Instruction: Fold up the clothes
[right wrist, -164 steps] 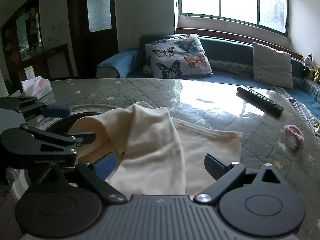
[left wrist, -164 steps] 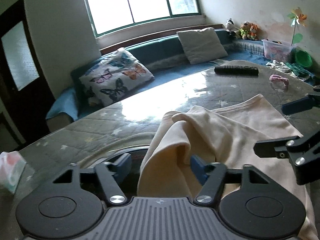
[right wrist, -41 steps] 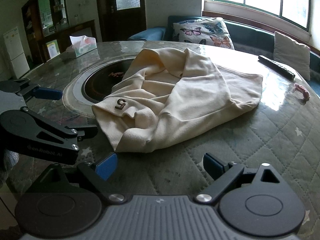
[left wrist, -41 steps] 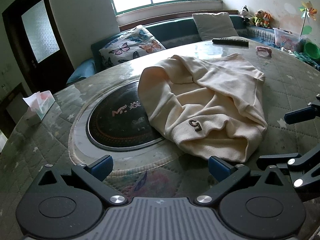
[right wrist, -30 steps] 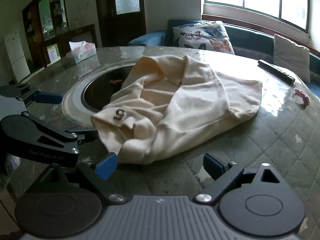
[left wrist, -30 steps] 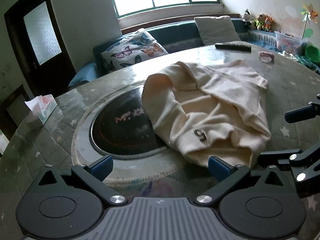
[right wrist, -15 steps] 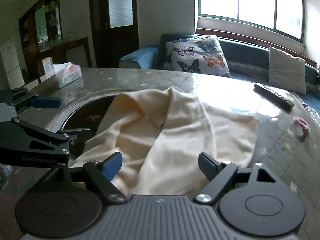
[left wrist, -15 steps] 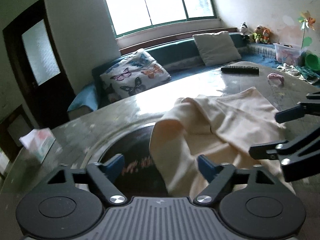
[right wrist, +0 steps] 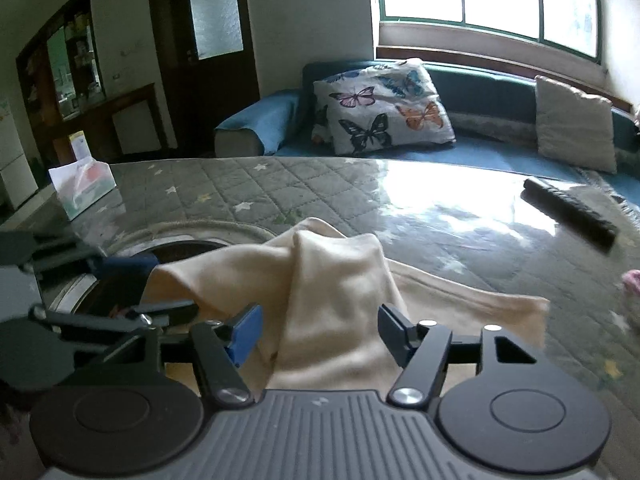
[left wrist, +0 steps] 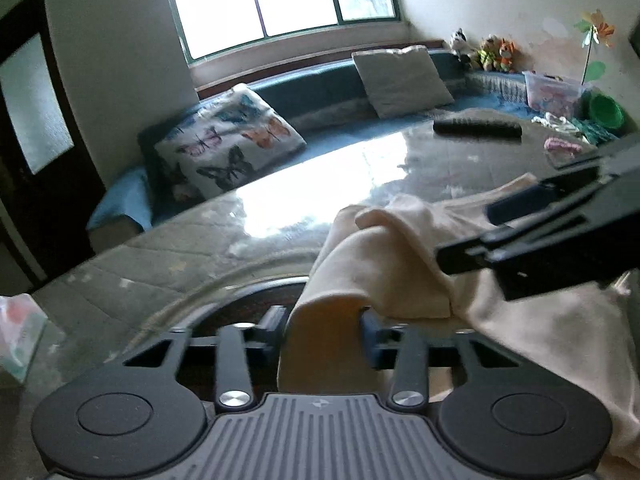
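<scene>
Cream garment [left wrist: 400,264] pinched by left gripper [left wrist: 324,332]; table [right wrist: 460,216] beyond bare.

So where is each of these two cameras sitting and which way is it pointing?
Left wrist: rides on the left tool, facing along its fingers across the cream garment toward the sofa; the right tool crosses its right side.
Right wrist: rides on the right tool, facing the same way; the left tool shows at left.
Shared: garment, butterfly pillow, remote.

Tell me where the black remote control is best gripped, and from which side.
Grip the long black remote control across its narrow width near the middle, coming from above. It lies flat on the quilted grey table cover, so only its long edges offer opposing faces.
</scene>
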`<state>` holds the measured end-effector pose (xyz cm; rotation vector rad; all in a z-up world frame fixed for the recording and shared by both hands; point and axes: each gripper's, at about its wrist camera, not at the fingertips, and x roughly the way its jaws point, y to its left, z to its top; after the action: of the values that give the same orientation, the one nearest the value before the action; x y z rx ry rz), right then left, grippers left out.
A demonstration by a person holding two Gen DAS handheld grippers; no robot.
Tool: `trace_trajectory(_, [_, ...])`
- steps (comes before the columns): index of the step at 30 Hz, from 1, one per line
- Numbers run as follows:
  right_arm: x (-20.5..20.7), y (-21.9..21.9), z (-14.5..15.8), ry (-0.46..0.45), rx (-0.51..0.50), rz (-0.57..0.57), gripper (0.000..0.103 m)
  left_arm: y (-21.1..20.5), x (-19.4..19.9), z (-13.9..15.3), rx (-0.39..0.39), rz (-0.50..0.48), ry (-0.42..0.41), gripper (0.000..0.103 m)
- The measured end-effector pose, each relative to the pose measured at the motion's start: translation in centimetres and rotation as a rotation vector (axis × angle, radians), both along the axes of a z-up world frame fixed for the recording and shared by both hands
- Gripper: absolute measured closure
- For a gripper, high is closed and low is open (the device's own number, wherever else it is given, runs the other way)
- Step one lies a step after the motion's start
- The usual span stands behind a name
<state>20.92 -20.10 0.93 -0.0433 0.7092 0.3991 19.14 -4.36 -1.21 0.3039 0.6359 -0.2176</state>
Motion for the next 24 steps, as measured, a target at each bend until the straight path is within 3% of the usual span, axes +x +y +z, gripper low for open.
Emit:
trace_trajectory(1, [0.6, 0.3, -0.3, 0.006, -0.002, 0.003, 0.043, 0.1, 0.3, -0.3, -0.003, -0.002, 0.010, 0.088])
trace_trajectory(5, [2.6, 1.6, -1.8, 0.036, -0.014, 0.012, 0.056, 0.7, 0.6, -0.7, -0.027, 0.012, 0.024, 0.099])
trace_trajectory(10, [2.6, 1.1, -2.4, 0.014, -0.040, -0.032, 0.097, 2.4, -0.4, 0.1, -0.060, 0.075, 0.000, 0.100])
trace_trajectory(19, [-0.9, -3.7, 0.5, -0.061, 0.022, -0.141, 0.098, 6.8, -4.2, 2.2, -0.127, 0.231, -0.047, 0.100])
trace_trajectory(24, [-3.7, -6.9, 2.2, -0.103, 0.051, -0.181, 0.098, 9.3, -7.9, 2.9, -0.121, 0.298, -0.069, 0.100])
